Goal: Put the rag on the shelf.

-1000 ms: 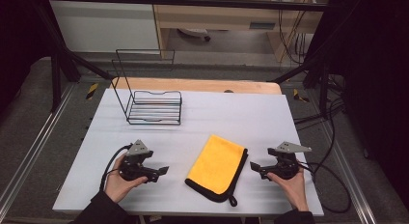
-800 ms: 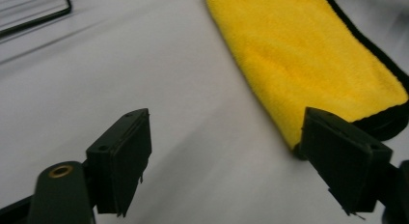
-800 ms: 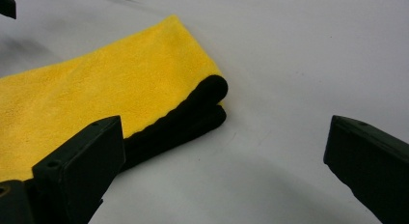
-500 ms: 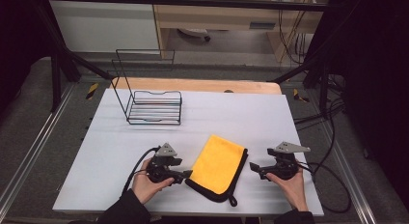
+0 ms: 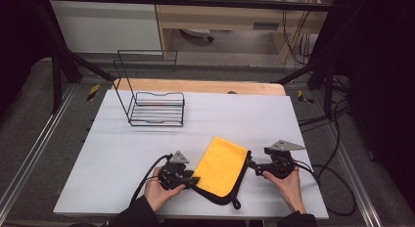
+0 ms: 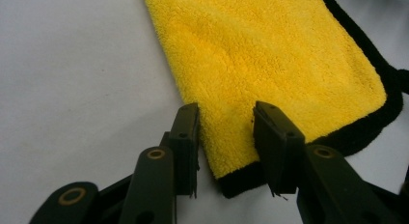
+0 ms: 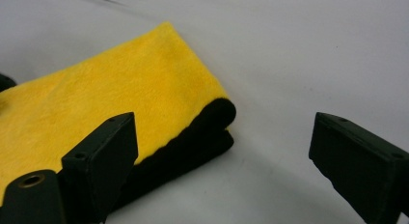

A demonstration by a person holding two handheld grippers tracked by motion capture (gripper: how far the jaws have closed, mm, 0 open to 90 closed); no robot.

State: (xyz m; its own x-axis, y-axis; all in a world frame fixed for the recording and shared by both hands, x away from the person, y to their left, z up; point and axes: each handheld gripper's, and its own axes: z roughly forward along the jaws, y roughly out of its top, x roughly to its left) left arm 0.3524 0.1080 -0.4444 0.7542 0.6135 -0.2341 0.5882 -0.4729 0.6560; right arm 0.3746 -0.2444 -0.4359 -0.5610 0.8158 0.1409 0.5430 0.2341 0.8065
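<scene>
1. A black wire rack (image 5: 155, 107) is seen at the far left of the white table (image 5: 244, 114), well apart from everything else; its tall back frame stands upright behind a low slatted basket.
2. The left gripper (image 5: 192, 180) is held low at the near edge of the table, at the left near corner of the cloth. Its jaws have just been closing. In the left gripper view (image 6: 225, 132) that corner of the cloth is seen between the two black pads, with a gap left on either side, so the jaws stand apart and nothing is yet pinched.
3. The yellow cloth (image 5: 221, 165) lies flat in the middle of the near half of the table, between the two grippers. It is folded into a rectangle set at a slant, with a fluffy yellow top face, a black border along its near and right edges, and a small black loop at the near corner.
4. In the right gripper view the fold (image 7: 144, 108) is seen as a yellow layer over a thick black rounded edge.
5. The right gripper (image 5: 252, 164) is held just beside the right edge of the cloth. Its jaws have just been closing a little but stand wide apart (image 7: 226, 156), the cloth's corner lying between them without being pressed.
</scene>
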